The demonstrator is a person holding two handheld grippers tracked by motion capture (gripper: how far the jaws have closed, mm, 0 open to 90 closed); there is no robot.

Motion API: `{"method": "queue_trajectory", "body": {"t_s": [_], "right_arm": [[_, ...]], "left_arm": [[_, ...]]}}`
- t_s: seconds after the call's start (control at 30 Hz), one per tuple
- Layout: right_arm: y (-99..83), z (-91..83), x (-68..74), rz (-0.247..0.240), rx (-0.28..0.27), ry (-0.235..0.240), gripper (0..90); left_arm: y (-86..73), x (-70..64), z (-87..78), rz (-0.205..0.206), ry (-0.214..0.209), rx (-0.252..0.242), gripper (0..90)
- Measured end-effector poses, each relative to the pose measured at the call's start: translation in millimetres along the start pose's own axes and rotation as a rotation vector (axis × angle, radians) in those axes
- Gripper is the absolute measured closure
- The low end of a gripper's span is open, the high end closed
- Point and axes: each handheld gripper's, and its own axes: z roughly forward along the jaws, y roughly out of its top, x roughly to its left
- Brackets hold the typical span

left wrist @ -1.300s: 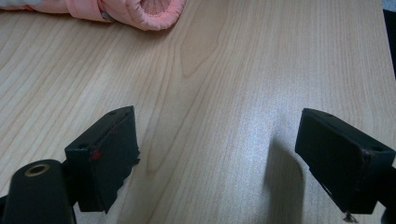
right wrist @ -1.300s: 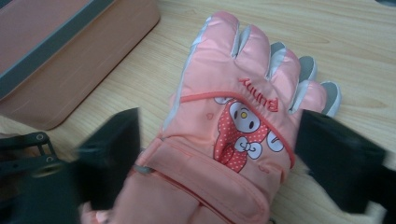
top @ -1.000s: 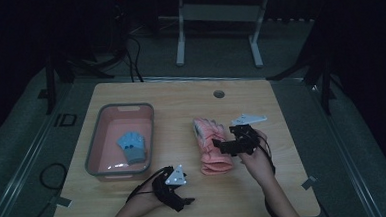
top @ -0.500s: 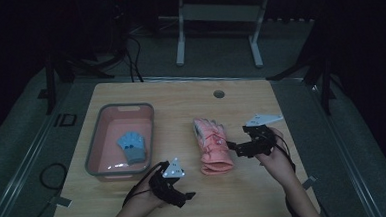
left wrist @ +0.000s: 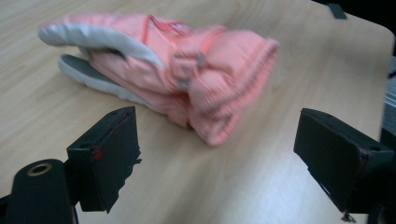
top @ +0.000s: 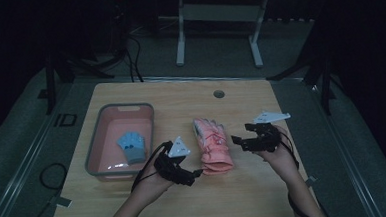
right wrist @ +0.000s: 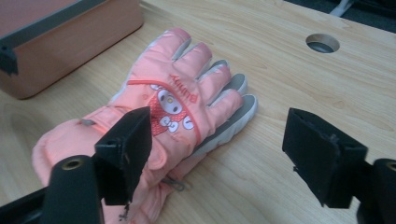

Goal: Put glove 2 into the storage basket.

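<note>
From the high view, the pink ski gloves lie stacked on the wooden table just right of the pink bin, their long axis running away from the person, cuffs toward the near edge, fingers toward the far. The left gripper sits just beside the cuff end, nearer than the right gripper, which stands off the gloves' right flank. A blue glove lies in the bin. In the left gripper view the jaws gape wide and empty, the ribbed cuff dead ahead between them. In the right gripper view the jaws also stand wide, holding nothing, with the gloves ahead and left, fingers pointing away toward the table's hole.
</note>
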Motion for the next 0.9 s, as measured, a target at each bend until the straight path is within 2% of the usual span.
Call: {"method": "queue_trajectory", "body": {"t_s": [0.17,0.2,0.3,0.37,0.47,0.63,0.7,0.8,0.9], "right_arm": [[-3.1,10.3,-0.9,0.031,0.020,0.008,28.1],[-3.1,10.3,-0.9,0.031,0.020,0.008,28.1],[-3.9,20.5,1.3,0.037,0.029,0.010,28.2],[-3.1,25.7,2.9,0.036,0.033,0.005,28.2],[-1.9,34.2,3.2,0.061,0.033,0.009,30.5],[-2.7,50.4,-1.6,0.120,0.053,0.040,31.0],[-5.7,57.2,-3.7,0.138,0.070,0.046,31.1],[-14.7,66.2,-6.4,0.169,0.109,0.055,31.7],[-23.4,72.0,-10.7,0.234,0.124,0.087,35.0]], "left_arm": [[21.0,12.6,13.0,-0.018,0.040,0.014,14.2],[21.0,12.6,13.0,-0.018,0.040,0.014,14.2],[37.5,18.5,25.8,-0.040,0.062,0.009,14.2],[44.7,20.3,34.2,-0.046,0.073,0.007,14.2],[51.4,26.3,48.8,-0.055,0.106,0.025,14.2],[48.7,41.2,71.2,-0.162,0.136,0.048,14.3],[43.4,43.7,79.7,-0.200,0.136,0.077,14.4],[32.0,46.2,90.6,-0.251,0.122,0.116,14.9],[22.5,51.2,97.8,-0.321,0.088,0.118,14.9]]}}
